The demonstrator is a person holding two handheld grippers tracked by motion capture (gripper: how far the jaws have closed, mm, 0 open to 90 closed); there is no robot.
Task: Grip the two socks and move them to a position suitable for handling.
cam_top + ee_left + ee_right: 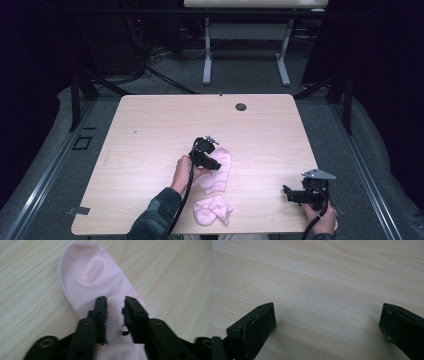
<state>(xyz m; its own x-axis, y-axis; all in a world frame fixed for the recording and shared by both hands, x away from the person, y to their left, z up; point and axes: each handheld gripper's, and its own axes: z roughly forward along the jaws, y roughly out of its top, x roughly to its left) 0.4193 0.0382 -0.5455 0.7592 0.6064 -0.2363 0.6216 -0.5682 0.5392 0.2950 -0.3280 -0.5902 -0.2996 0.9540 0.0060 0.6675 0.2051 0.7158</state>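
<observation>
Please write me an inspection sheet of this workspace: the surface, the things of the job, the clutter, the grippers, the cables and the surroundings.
Surface: light wooden table, with a round hole near its far edge.
Job's things: flat pink sock lying at the middle; crumpled pink sock at the near edge.
Clutter: nothing seen.
Grippers: left hand-held gripper is over the flat pink sock, jaws a little apart with the fabric between them, no pinch visible. Right hand-held gripper has jaws wide open above bare wood, near the table's right corner.
Cables: a black cable trails from the left hand-held gripper along the forearm.
Surroundings: dark room, grey floor, another table's legs behind.
</observation>
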